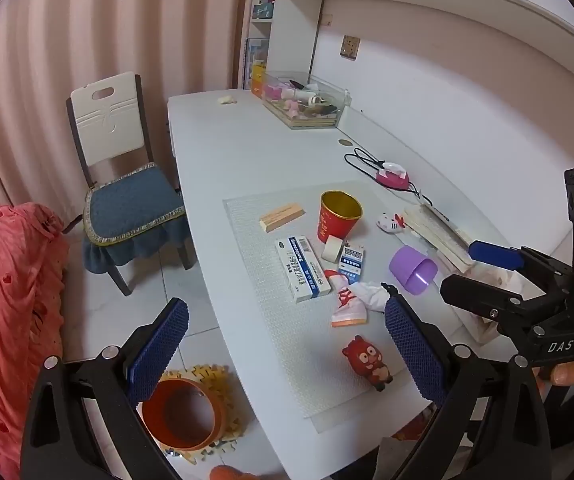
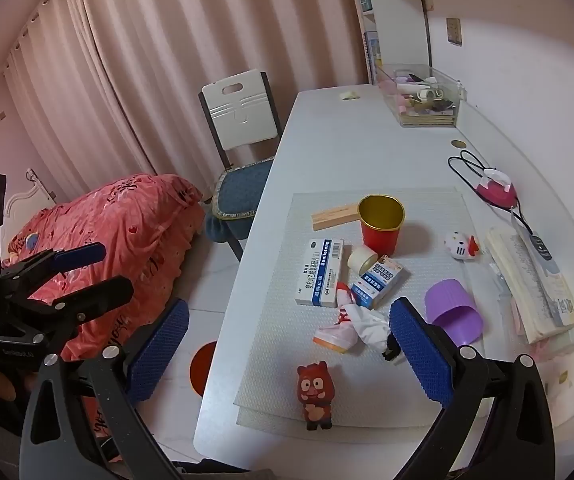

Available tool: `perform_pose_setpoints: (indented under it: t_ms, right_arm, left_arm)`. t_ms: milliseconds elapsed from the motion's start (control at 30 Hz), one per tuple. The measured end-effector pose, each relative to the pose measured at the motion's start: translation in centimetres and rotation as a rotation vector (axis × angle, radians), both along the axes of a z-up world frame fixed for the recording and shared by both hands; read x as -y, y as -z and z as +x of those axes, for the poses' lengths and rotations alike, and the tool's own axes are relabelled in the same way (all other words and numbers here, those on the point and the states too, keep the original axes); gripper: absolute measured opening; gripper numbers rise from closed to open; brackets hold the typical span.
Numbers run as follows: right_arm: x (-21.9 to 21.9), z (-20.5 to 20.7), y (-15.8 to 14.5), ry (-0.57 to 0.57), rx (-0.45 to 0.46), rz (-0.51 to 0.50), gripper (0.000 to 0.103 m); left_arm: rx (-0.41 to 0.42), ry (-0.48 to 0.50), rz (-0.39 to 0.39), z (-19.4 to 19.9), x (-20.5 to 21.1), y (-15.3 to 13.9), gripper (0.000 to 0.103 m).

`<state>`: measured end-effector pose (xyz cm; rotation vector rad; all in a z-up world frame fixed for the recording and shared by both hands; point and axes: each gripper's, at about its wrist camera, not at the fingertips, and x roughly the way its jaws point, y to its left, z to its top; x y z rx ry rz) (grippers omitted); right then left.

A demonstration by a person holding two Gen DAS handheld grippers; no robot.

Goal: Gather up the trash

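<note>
On the white desk [image 1: 223, 144] a grey mat [image 1: 259, 272] holds trash: a large medicine box [image 1: 302, 268] [image 2: 319, 272], a small blue box [image 1: 351, 263] [image 2: 375, 282], a crumpled white tissue [image 1: 373, 295] [image 2: 369, 324], an orange-white wrapper [image 1: 347, 310] [image 2: 337, 332], a tape roll [image 1: 332, 249] [image 2: 361, 260], a red cup [image 1: 339, 216] [image 2: 381, 220]. An orange bin [image 1: 183, 412] [image 2: 203, 366] stands on the floor. My left gripper [image 1: 287, 344] is open and empty above the desk's near edge. My right gripper [image 2: 289, 344] is open and empty over the mat.
A red bear toy [image 1: 369, 362] [image 2: 314, 394], a purple cup [image 1: 413, 268] [image 2: 453, 314], a wooden block [image 1: 281, 217], a cat toy [image 1: 390, 222], books [image 2: 533, 276], a clear box [image 1: 305, 100]. A chair [image 1: 127, 184] and a pink bed [image 2: 119, 236] stand left.
</note>
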<state>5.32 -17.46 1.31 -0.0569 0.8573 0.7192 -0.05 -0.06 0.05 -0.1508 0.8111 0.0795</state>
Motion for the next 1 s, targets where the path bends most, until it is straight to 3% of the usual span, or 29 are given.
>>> perform_pose_setpoints:
  t_ms: [1000]
  right_arm:
    - [0.16,-0.12,-0.13,-0.001,-0.001,0.003,0.099]
  left_arm:
    - [-0.010,0.000,-0.003,0.11,0.57,0.04,0.097]
